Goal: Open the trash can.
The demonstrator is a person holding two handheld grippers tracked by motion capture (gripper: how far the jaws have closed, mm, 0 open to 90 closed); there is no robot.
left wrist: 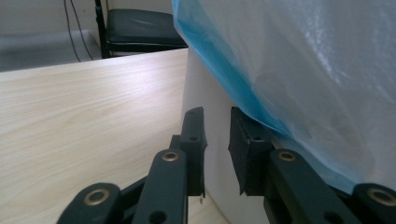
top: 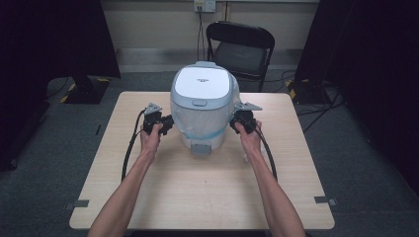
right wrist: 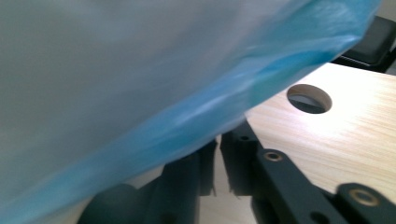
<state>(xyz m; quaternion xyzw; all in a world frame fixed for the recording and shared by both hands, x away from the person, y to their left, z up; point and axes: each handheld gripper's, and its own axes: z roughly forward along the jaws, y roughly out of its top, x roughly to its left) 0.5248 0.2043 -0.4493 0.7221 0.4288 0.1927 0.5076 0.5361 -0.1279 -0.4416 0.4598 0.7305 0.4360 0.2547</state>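
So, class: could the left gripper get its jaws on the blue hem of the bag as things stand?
Probably yes. The left gripper sits beside the bin, jaws slightly apart, and the bag's blue hem hangs just above its right jaw with nothing between.

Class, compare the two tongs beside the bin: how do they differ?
The left tongs stand below the bag, jaws slightly apart with white bin wall behind them. The right tongs are partly covered by the bag's blue hem, their gap narrower. Both flank the bin on the table.
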